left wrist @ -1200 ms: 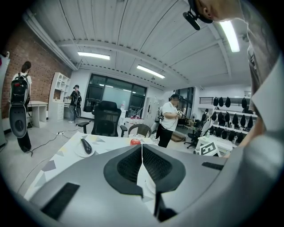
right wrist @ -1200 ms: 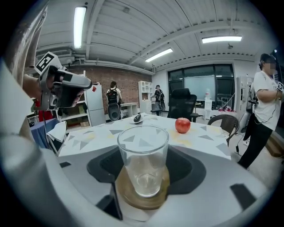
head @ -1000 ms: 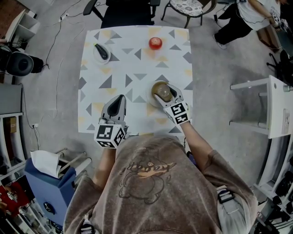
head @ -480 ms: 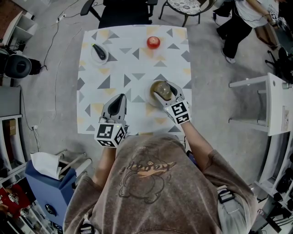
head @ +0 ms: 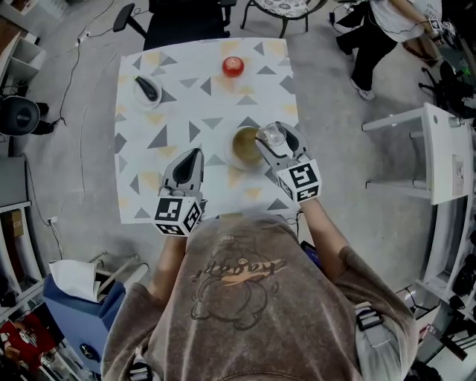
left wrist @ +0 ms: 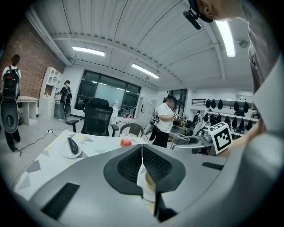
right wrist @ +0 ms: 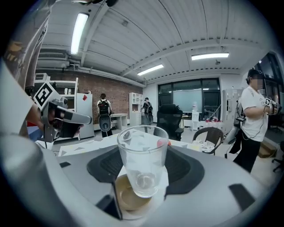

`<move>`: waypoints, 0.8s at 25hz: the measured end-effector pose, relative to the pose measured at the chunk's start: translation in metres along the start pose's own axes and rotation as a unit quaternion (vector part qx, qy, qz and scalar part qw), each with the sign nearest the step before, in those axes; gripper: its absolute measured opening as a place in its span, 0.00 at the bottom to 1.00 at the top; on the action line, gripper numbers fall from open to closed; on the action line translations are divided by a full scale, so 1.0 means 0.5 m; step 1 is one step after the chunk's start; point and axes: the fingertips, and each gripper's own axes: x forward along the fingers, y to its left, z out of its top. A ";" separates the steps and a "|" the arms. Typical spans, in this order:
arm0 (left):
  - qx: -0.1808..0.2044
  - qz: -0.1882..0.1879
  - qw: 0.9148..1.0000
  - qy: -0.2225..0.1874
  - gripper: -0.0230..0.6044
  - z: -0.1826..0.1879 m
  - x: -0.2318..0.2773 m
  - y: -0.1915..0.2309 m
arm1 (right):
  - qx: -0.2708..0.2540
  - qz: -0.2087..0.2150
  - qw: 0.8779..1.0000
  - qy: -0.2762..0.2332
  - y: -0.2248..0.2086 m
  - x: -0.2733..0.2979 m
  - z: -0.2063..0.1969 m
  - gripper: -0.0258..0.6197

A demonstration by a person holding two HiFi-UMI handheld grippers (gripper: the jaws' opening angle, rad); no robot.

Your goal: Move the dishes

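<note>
Right gripper point(head: 276, 140) pinches a clear, empty glass point(right wrist: 142, 153) upright btwn its 2 fingers point(right wrist: 185, 170), 1 pad on each side of the wall. Just below & left of those fingertips a brown saucer point(head: 242, 147) lies on the triangle-print table point(head: 141, 171). In the right gripper view the glass base shows over the saucer's rim; whether the 2 touch can't be told. Left gripper point(head: 193, 155) sits over the table's near side w/ its 2 fingers point(left wrist: 126, 167) pressed together & nothing btwn them. The saucer lies ahead & to the right of their tips, apart from them. Far ahead of the left fingertips, near the table's far-left corner, a white plate point(head: 138, 98) carries 1 dark oblong vegetable point(head: 148, 88). Far ahead of the right fingertips & a bit left, a red fruit point(head: 233, 66) sits alone near the far edge, well apart from plate & saucer. Beyond the table are a black office chair point(head: 186, 22), ahead of the left fingers, & a 2nd person in a white top point(head: 390, 18), ahead & right of the right gripper's fingers
</note>
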 end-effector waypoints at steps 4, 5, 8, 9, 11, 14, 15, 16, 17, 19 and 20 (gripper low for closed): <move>-0.002 -0.015 1.000 0.003 0.07 -0.002 0.015 -0.014 | 0.000 -0.025 1.000 -0.001 -0.027 -0.038 0.010 0.48; -0.002 -0.019 1.000 0.004 0.07 -0.002 0.019 -0.018 | -0.001 -0.031 1.000 0.000 -0.033 -0.047 0.009 0.48; 0.000 -0.031 1.000 0.004 0.07 -0.001 0.028 -0.031 | -0.002 -0.045 0.999 0.006 -0.046 -0.070 0.002 0.48; 0.001 -0.035 0.999 0.005 0.07 -0.002 0.030 -0.035 | -0.003 -0.050 0.999 0.007 -0.050 -0.076 -0.002 0.48; 0.002 -0.042 0.999 0.008 0.07 -0.005 0.034 -0.043 | -0.001 -0.058 0.998 0.012 -0.056 -0.088 -0.012 0.48; 0.003 -0.051 0.999 0.012 0.07 -0.009 0.041 -0.055 | 0.006 -0.069 0.997 0.020 -0.062 -0.101 -0.034 0.48; 0.004 -0.054 0.998 0.013 0.07 -0.010 0.042 -0.059 | 0.008 -0.072 0.997 0.022 -0.064 -0.105 -0.041 0.48; 0.005 -0.057 0.998 0.013 0.07 -0.011 0.044 -0.062 | 0.010 -0.076 0.997 0.024 -0.065 -0.108 -0.048 0.48; 0.005 -0.059 0.998 0.014 0.07 -0.011 0.045 -0.065 | 0.012 -0.078 0.997 0.026 -0.065 -0.111 -0.054 0.48; 0.007 -0.064 0.998 0.016 0.07 -0.013 0.048 -0.071 | 0.017 -0.082 0.996 0.031 -0.064 -0.115 -0.069 0.48; 0.007 -0.065 0.998 0.017 0.07 -0.014 0.049 -0.073 | 0.018 -0.083 0.996 0.033 -0.064 -0.116 -0.077 0.48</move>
